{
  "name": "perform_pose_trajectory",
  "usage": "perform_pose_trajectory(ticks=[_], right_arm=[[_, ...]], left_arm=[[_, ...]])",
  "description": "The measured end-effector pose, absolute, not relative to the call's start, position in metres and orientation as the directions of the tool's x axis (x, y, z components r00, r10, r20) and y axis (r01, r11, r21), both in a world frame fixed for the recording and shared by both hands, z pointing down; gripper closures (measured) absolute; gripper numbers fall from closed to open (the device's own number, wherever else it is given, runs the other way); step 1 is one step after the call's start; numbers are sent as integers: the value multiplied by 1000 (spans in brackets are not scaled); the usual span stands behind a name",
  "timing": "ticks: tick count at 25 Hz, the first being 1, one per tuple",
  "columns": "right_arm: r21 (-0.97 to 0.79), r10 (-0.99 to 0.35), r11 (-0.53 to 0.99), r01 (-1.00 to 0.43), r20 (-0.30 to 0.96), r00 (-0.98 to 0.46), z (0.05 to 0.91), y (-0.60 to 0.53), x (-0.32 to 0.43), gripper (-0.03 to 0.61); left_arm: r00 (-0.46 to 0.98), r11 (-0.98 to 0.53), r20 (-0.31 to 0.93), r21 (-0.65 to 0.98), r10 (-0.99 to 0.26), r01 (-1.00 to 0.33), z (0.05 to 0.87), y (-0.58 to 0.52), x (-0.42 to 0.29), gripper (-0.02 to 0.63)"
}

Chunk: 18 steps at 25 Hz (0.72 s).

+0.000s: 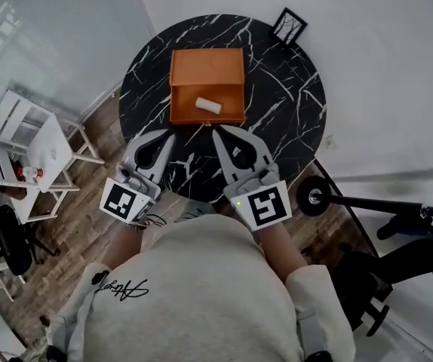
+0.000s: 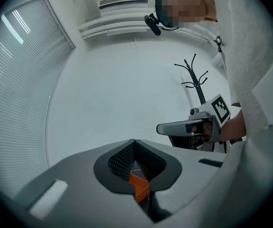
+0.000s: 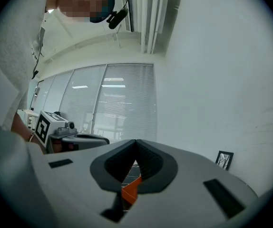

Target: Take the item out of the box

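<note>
1. Left gripper [image 1: 167, 136]: held low over the near part of the counter [image 1: 296, 108], short of the box. Its fingers are pressed together with nothing between them. Hazard: if they reach the item this way they would shove it instead of taking it, so they must spread first.
2. Box [image 1: 207, 68]: orange and open, standing near the middle of the counter with its lid laid back on the far side. Hazard: it looks light, and a finger catching the near wall could slide or tip it.
3. Item [image 1: 207, 105]: a short white cylinder lying flat in the open tray, right of the tray's centre.
   - Long axis: roughly across the box, with the left end a little farther from the person and the right end a little nearer.
   - Hazard: it is round and likely to roll. A pinch along its length could squirt it out, so a pinch across its width looks safer.
4. Right gripper [image 1: 219, 132]: just beside the box's near wall, fingers fully together and empty. The same shoving risk applies.
5. Picture frame [image 1: 288, 26]: at the counter's far right rim, well apart from the box. Hazard: low, only from a wide swing.
</note>
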State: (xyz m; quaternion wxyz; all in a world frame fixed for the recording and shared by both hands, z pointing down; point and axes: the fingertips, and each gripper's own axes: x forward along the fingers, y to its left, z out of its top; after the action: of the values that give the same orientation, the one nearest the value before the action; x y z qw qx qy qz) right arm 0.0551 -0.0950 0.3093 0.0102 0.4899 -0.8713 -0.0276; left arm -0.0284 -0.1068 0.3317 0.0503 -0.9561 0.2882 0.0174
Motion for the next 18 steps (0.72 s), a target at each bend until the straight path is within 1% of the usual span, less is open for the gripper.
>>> perform_pose_trajectory(ticks=[7, 18], right_arm=[[54, -858, 513, -857, 10, -513, 311, -118, 51, 569], [45, -889, 458, -888, 6, -458, 311, -152, 65, 569]], left_arm=[[846, -843, -65, -77, -529, -533, 329, -132, -27, 611], [864, -860, -53, -75, -501, -504, 331, -166, -24, 611]])
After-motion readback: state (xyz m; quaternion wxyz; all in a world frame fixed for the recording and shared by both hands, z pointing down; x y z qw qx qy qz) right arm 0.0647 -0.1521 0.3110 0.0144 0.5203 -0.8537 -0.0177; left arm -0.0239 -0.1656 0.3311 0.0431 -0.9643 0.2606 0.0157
